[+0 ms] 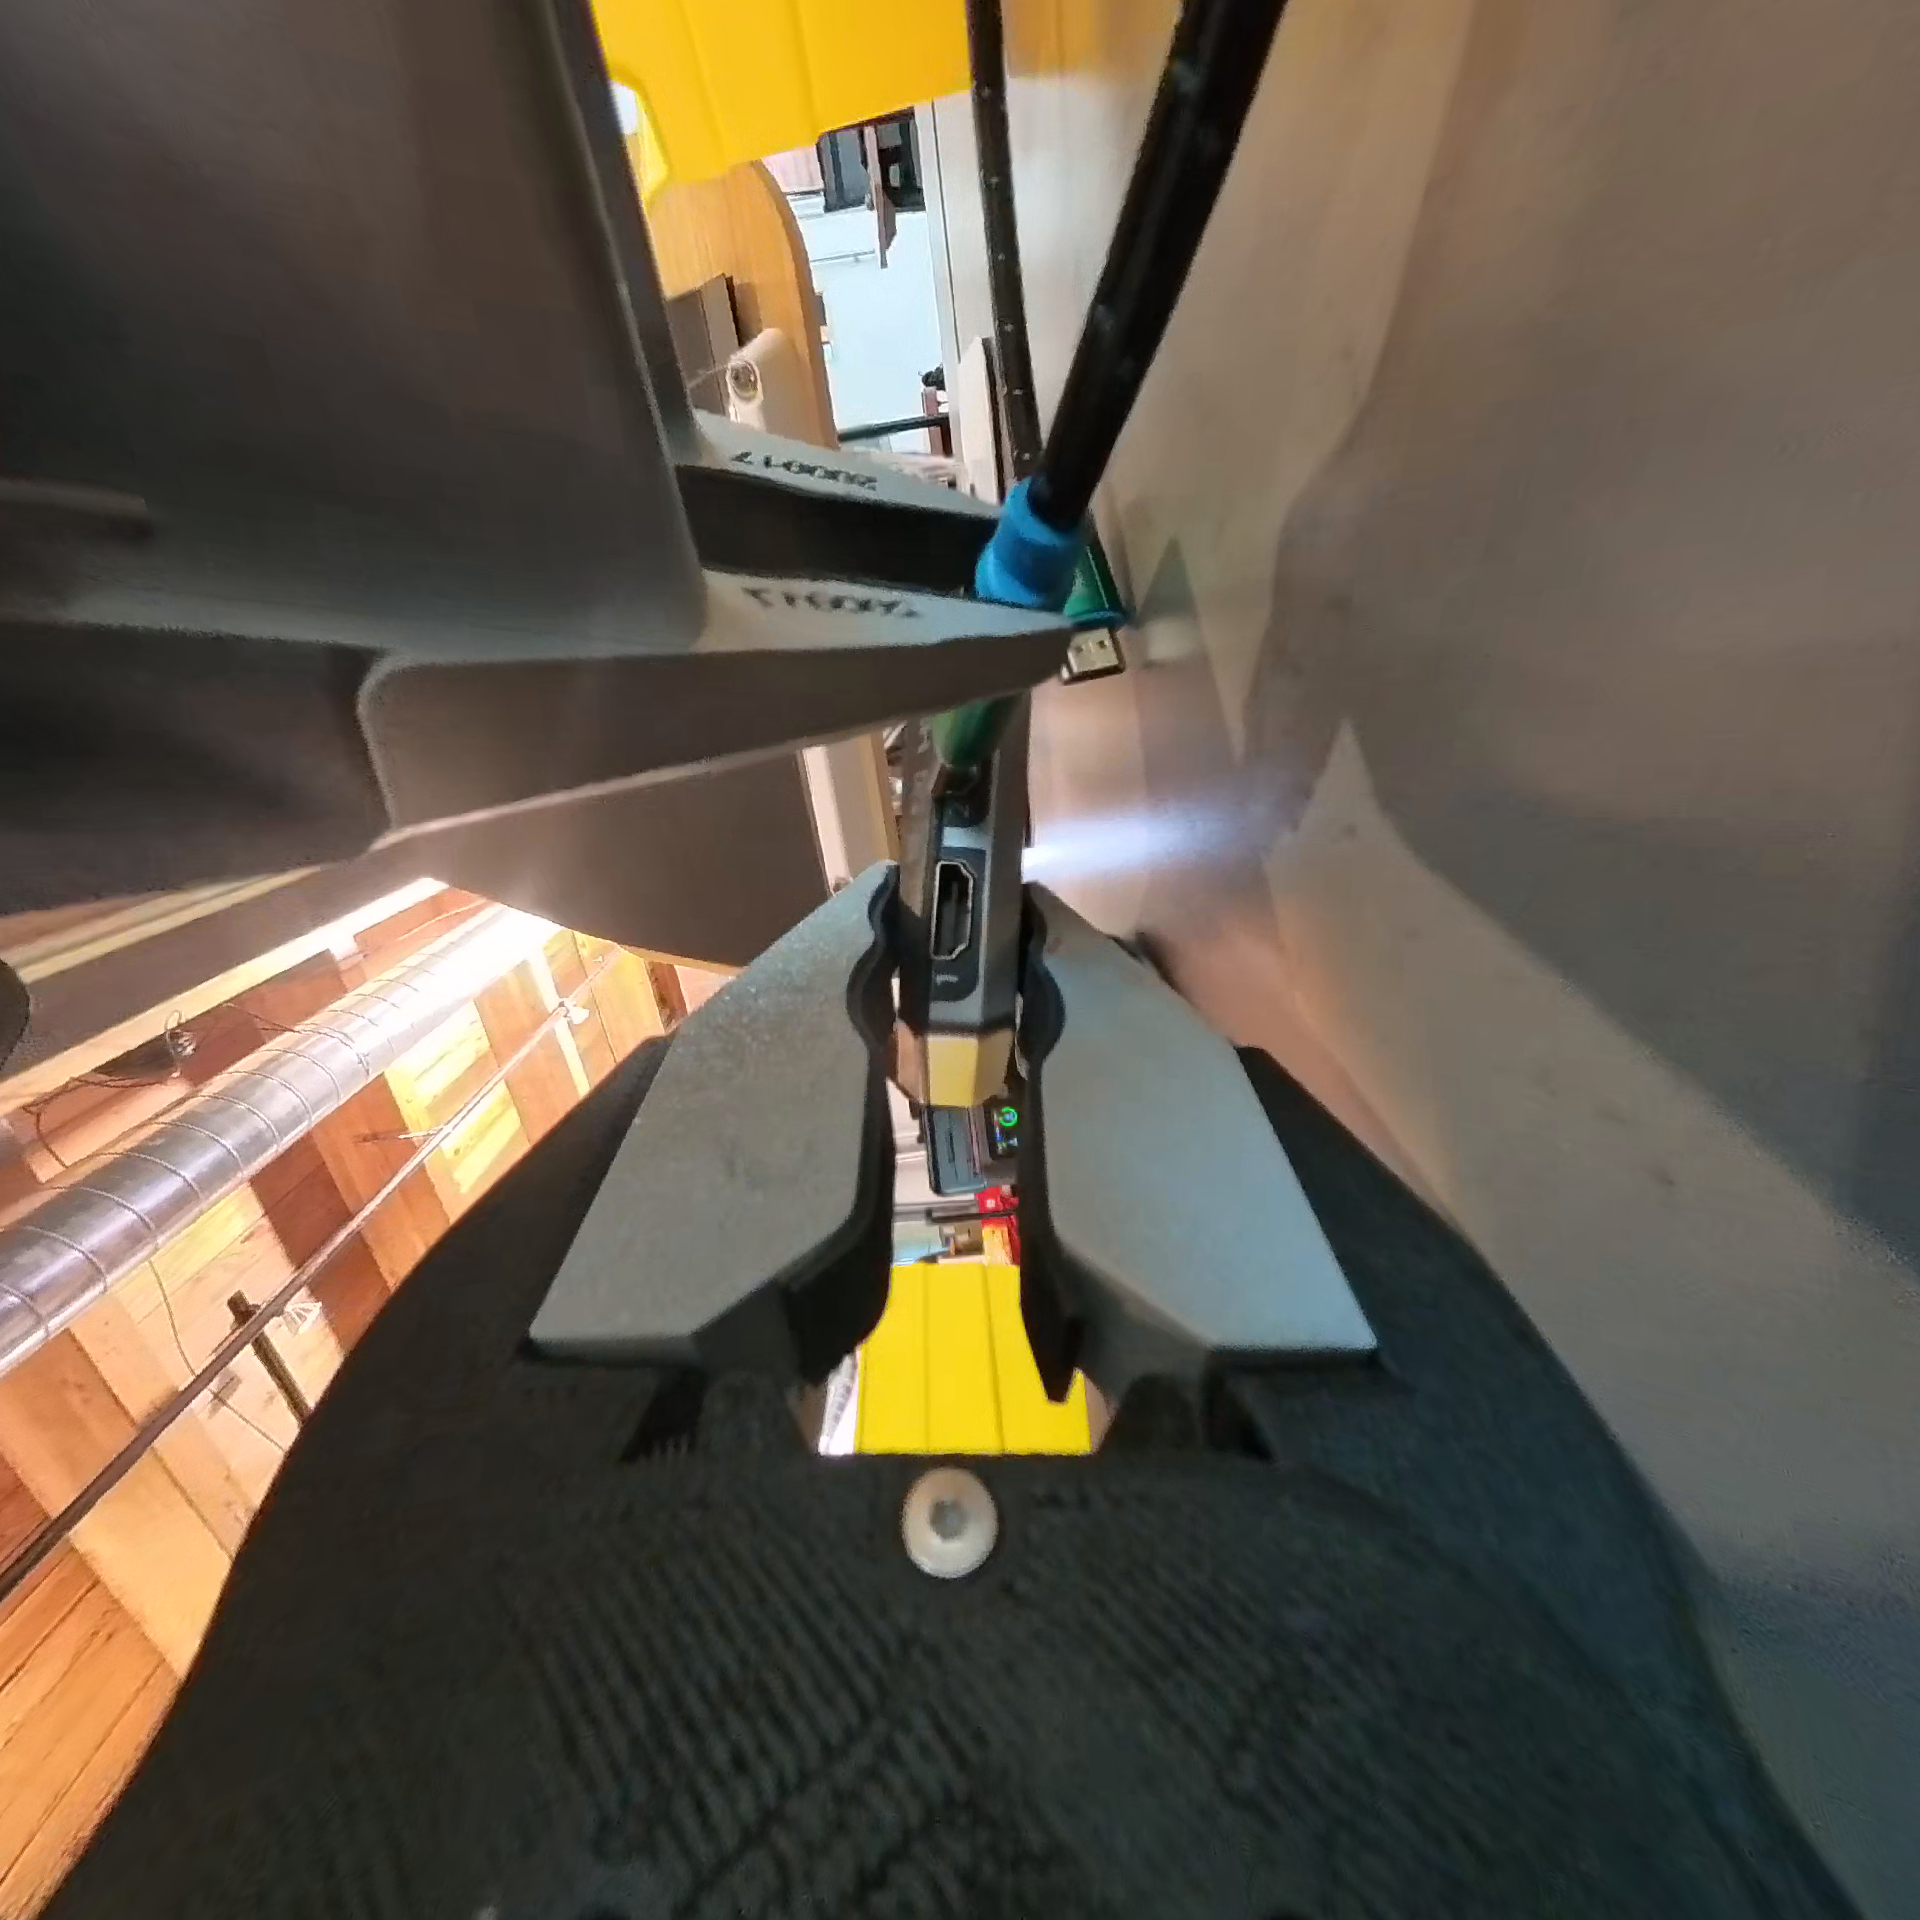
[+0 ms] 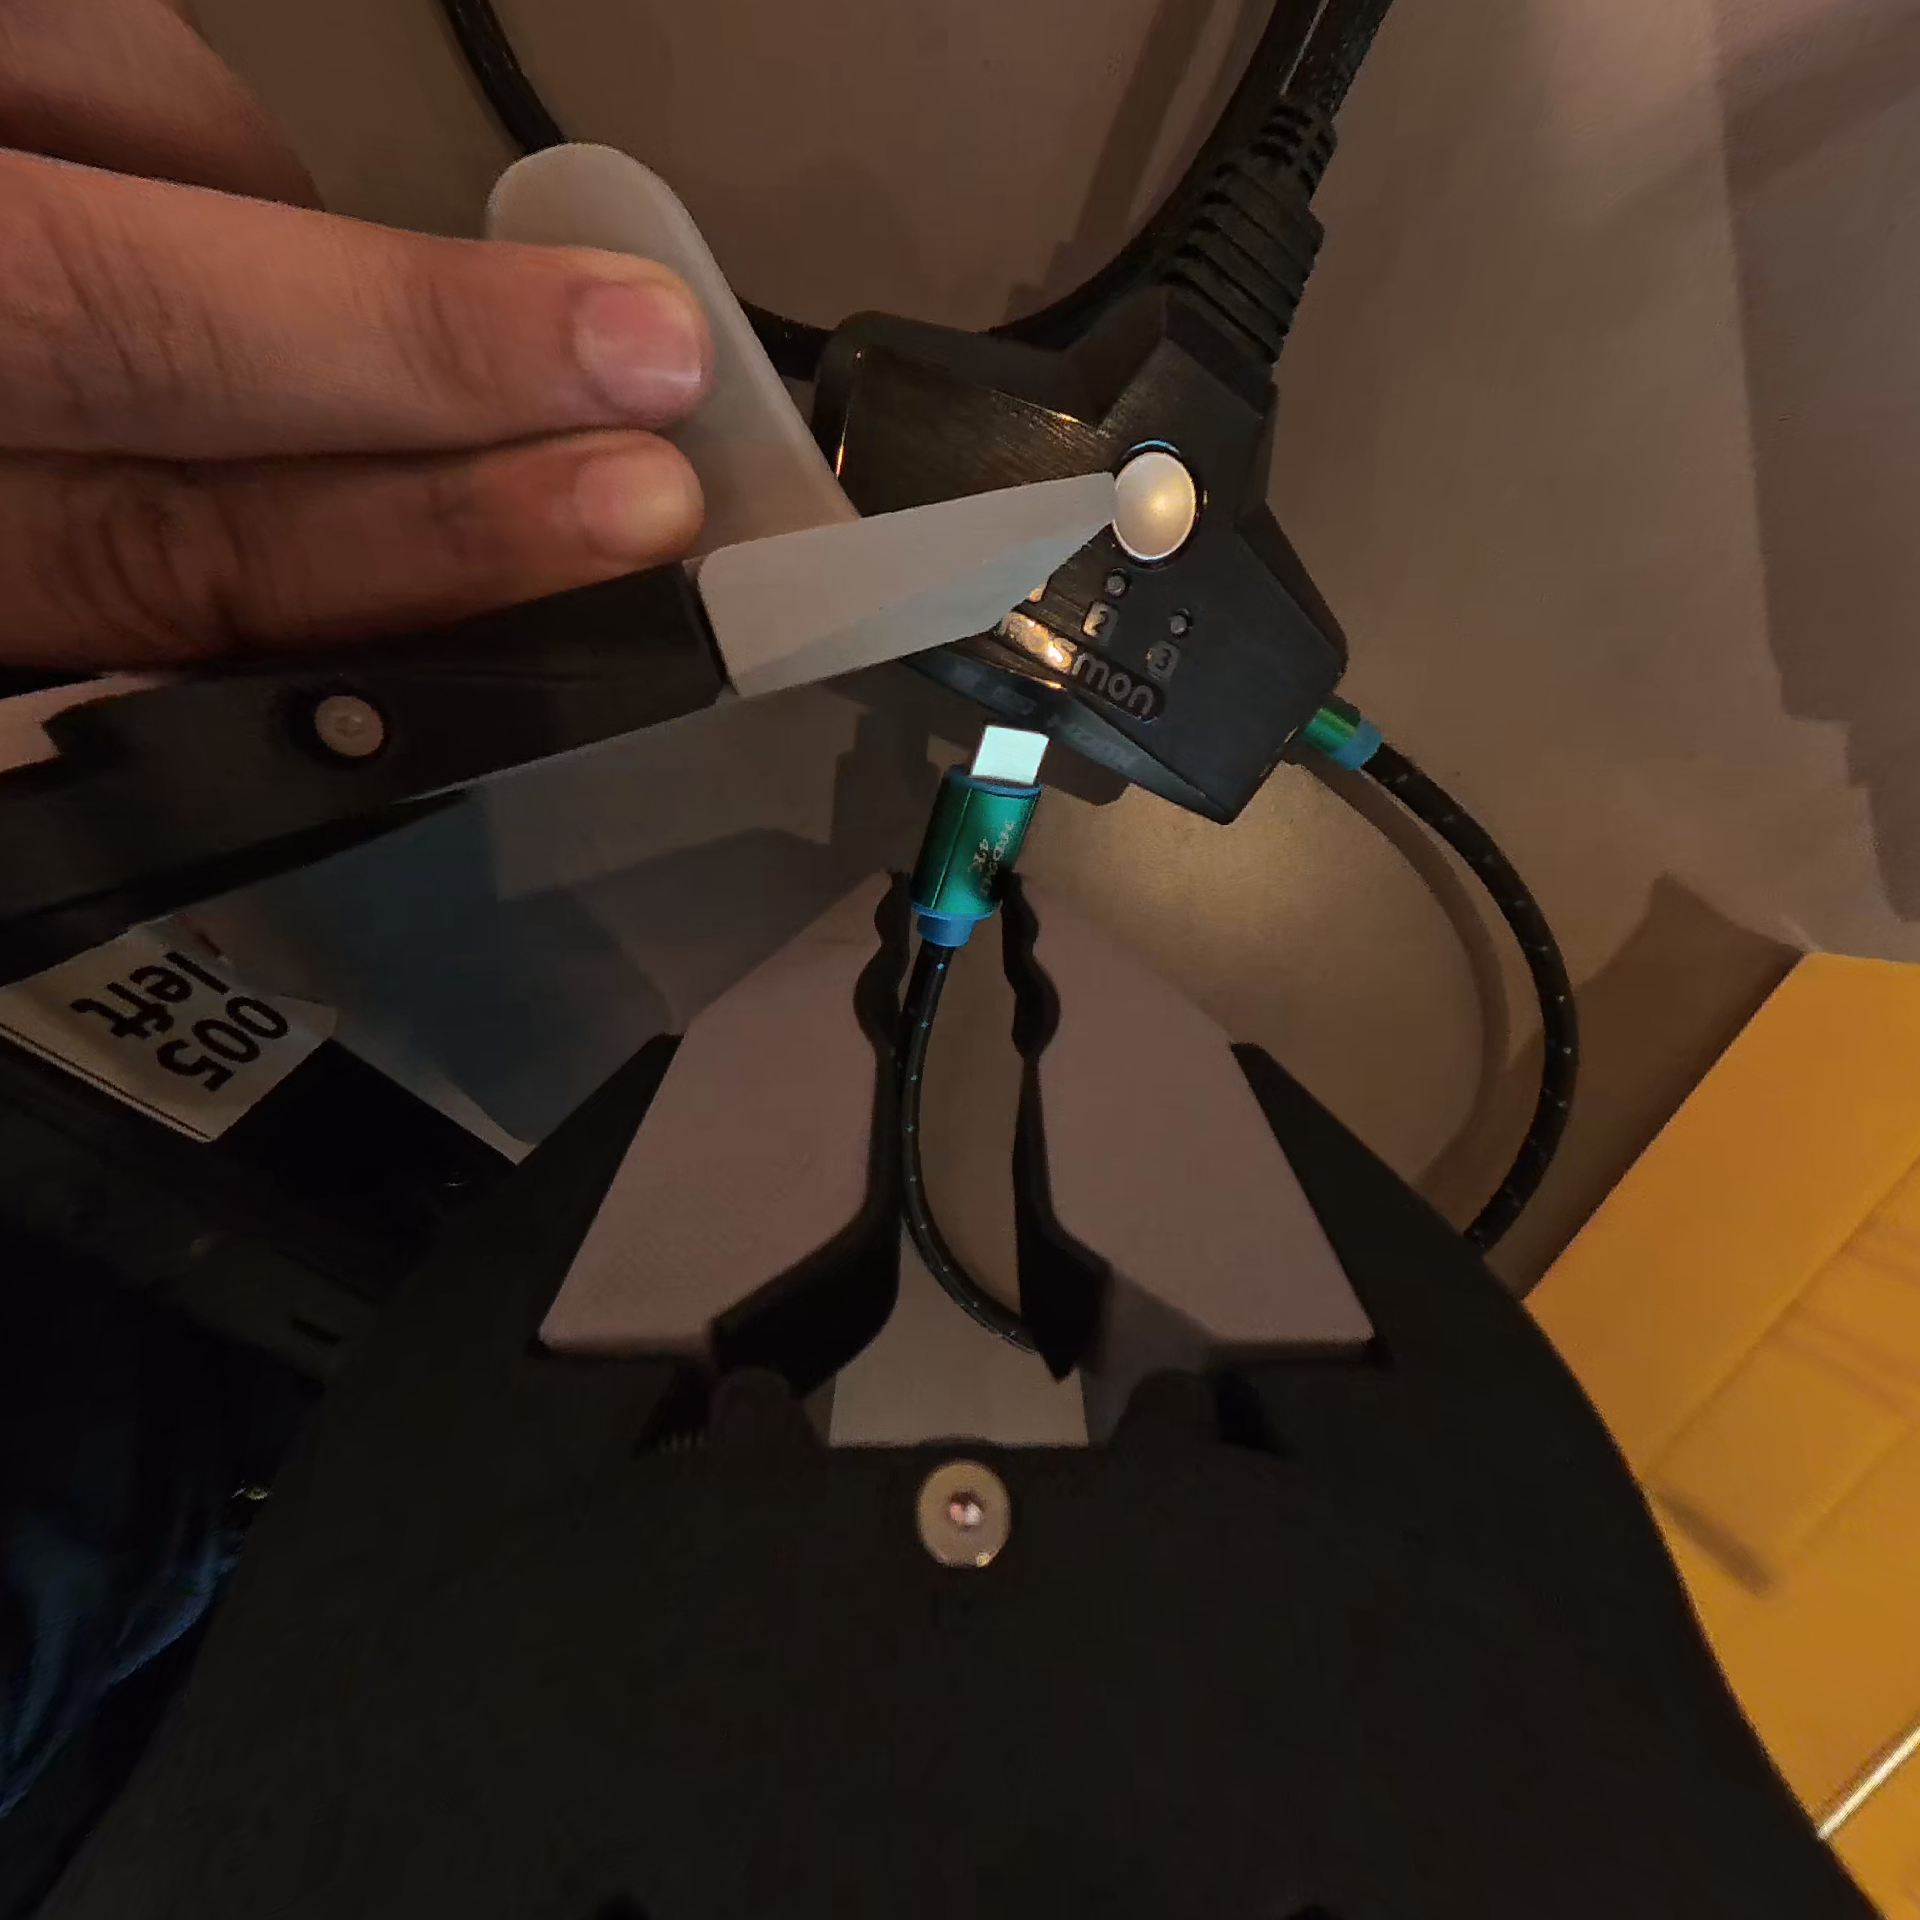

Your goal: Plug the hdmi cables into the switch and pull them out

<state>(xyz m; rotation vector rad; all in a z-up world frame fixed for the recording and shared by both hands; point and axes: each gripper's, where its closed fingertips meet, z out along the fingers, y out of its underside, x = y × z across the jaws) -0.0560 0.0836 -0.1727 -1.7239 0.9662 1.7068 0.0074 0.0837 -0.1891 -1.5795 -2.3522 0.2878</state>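
- Landmark for everything here is the HDMI switch [image 2: 1081, 582], a small black box with a round pale button on top, lying on a pale tabletop [image 2: 1558, 416].
- The left gripper [image 1: 961, 977] has its jaws clamped on the switch's body. In the left wrist view an empty HDMI port [image 1: 951, 909] faces the camera, right between the fingers.
- The right gripper [image 2: 951, 914] has its jaws closed on a green-and-blue HDMI plug [image 2: 971, 847], gripping it at the blue collar end.
- That plug's metal tip [image 2: 1003, 753] sits just at the switch's near edge. Can't tell if it's actually in a port or just touching the edge.
- Its braided black cable [image 2: 920, 1132] runs back from the plug, down between the right gripper's fingers.
- A second green-blue plug [image 2: 1340, 732] is at the switch's right side, and its cable [image 2: 1527, 1018] loops down and away from there.
- A thick black cable [image 2: 1247, 239] comes out of the switch's far end.
- A person's hand [image 2: 343, 416] holding the left gripper is up to the left of the switch.
- A yellow surface [image 2: 1766, 1247] shows off to the switch's lower right.
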